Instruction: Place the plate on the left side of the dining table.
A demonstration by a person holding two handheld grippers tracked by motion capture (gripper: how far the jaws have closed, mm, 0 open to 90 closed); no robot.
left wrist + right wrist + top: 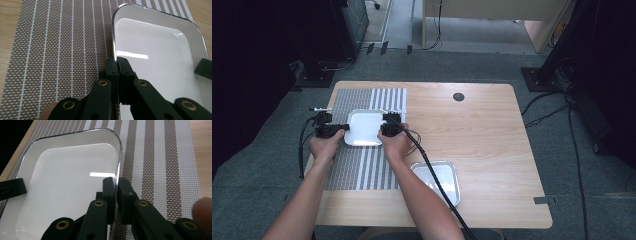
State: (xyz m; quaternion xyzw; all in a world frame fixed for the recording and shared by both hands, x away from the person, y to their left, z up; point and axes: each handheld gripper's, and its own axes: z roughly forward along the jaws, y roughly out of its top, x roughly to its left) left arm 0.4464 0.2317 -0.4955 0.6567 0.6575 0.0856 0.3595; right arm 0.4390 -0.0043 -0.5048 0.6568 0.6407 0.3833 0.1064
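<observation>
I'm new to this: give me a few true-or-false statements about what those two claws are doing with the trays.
1. The left claw is shut on the rim of the white tray. True.
2. The right claw hangs open above the tray. False: it is shut on the tray's opposite rim.
3. The white tray lies on a striped placemat. True.
4. The second metal tray sits on the placemat too. False: it sits on bare wooden table, beside the person's right forearm.
5. The white tray holds food. False: it is empty.
</observation>
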